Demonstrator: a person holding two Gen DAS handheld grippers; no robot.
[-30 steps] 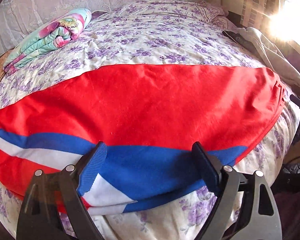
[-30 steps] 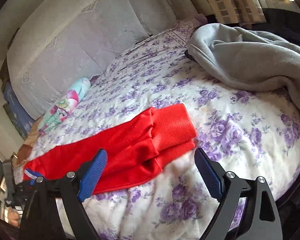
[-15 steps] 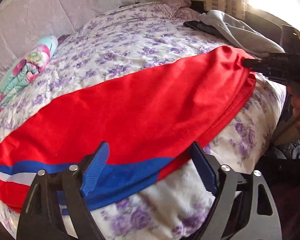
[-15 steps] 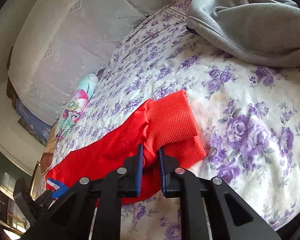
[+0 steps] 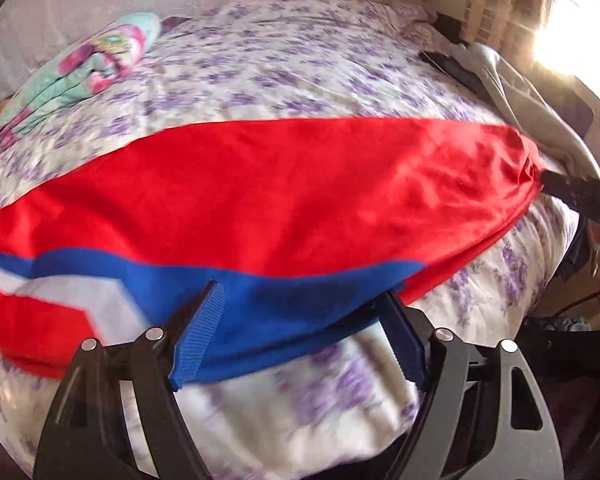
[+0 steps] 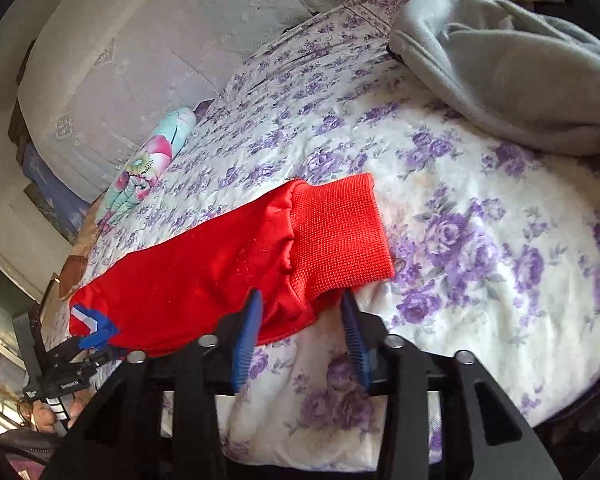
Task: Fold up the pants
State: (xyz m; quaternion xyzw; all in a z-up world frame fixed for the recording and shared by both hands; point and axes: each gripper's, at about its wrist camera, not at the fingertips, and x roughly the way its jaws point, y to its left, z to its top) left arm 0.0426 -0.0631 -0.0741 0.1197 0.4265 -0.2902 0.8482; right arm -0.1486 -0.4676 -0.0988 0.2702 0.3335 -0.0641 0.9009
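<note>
The left claw (image 5: 300, 320) stands wide open at the near edge of the bed (image 5: 300, 60), its blue pads (image 5: 198, 340) set either side of the blue band of the pants (image 5: 260, 200) and closed on nothing; the cloth lies between the pads, and the band's lower edge runs just in front of them. Beyond the band the red leg stretches flat across the flowered bedspread toward the right, where its bunched end meets the black tip of the right claw (image 5: 572, 190). In the right wrist view the right claw (image 6: 300, 320) is partly open, and the red fabric by the ribbed cuff (image 6: 340, 236) sits in the gap; the left pad (image 6: 248, 340) lies against the cloth, but whether the cloth is actually gripped cannot be told. The pants (image 6: 188, 280) run away from the cuff to the left, flat on the bed (image 6: 500, 260), down to the blue and white stripe where the left claw (image 6: 68, 364) shows at the far end. A rolled floral cloth (image 5: 80, 76) lies farther back on the bed, well apart from the pants, and a grey blanket (image 6: 500, 60) is heaped at the right side
</note>
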